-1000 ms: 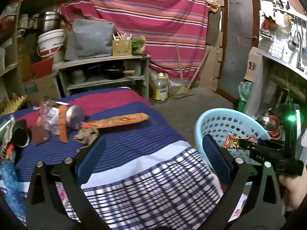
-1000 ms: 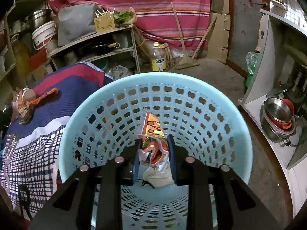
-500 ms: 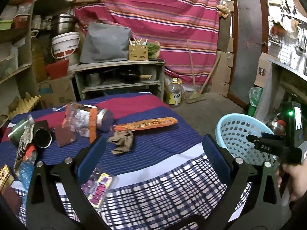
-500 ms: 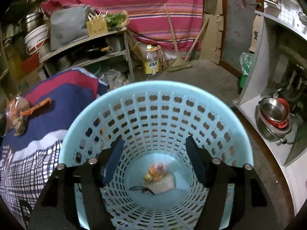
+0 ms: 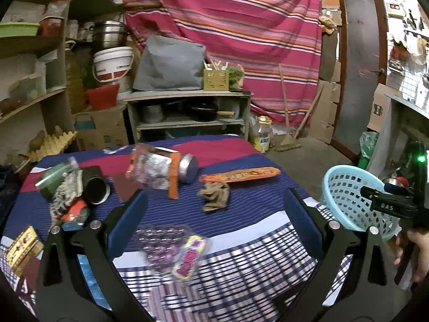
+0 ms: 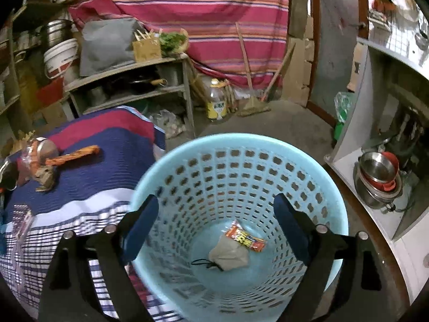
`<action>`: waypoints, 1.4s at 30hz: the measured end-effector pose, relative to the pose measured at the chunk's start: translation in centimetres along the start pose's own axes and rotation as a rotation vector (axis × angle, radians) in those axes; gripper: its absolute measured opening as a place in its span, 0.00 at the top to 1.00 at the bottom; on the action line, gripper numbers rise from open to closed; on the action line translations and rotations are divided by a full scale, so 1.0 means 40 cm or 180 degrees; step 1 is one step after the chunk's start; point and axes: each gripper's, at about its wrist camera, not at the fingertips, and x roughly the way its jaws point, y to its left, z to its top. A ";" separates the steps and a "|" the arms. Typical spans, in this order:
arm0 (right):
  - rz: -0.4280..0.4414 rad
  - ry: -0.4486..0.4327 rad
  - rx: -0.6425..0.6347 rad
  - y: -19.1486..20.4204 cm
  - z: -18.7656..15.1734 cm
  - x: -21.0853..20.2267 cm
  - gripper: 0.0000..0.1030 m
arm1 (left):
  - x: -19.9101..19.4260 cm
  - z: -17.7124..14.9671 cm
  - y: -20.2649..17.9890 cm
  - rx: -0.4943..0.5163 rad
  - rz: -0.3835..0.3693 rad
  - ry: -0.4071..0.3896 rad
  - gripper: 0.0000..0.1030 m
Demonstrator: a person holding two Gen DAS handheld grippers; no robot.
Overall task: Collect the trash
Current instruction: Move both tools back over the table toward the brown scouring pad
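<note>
A light blue basket (image 6: 268, 150) stands on the floor beside the table; it also shows in the left wrist view (image 5: 346, 185). An orange snack wrapper (image 6: 245, 237) and a grey mask (image 6: 228, 253) lie at its bottom. My right gripper (image 6: 215, 228) is open and empty above the basket. My left gripper (image 5: 214, 220) is open and empty above the table's front. Below it lies a purple-pink wrapper (image 5: 174, 249). Farther back lie a long orange wrapper (image 5: 241, 174), a crumpled brown scrap (image 5: 215, 196) and a foil bag with a tin (image 5: 161, 169).
The table has a blue, red and checked cloth (image 5: 241, 230). At its left lie a black cup (image 5: 96, 185), a green jar (image 5: 53, 177), a small can (image 5: 75, 209) and a yellow box (image 5: 21, 244). Shelves (image 5: 187, 107) stand behind. Metal bowls (image 6: 378, 171) sit right of the basket.
My right gripper opened and the orange wrapper dropped to the basket's bottom; it then rose a little. My left gripper drew back and up, so more of the table shows.
</note>
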 end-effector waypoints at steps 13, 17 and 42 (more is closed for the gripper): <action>0.0406 -0.0366 -0.0178 0.244 -0.039 -0.172 0.14 | -0.120 -0.047 0.213 -0.0179 0.0356 -0.0022 0.05; 0.0526 -0.0372 -0.0298 0.337 -0.063 -0.196 0.14 | -0.146 -0.071 0.286 -0.0275 0.0490 0.0009 0.05; 0.0744 -0.0495 -0.0850 0.680 -0.142 -0.263 0.14 | -0.245 -0.267 0.642 -0.0728 0.0961 0.0370 0.06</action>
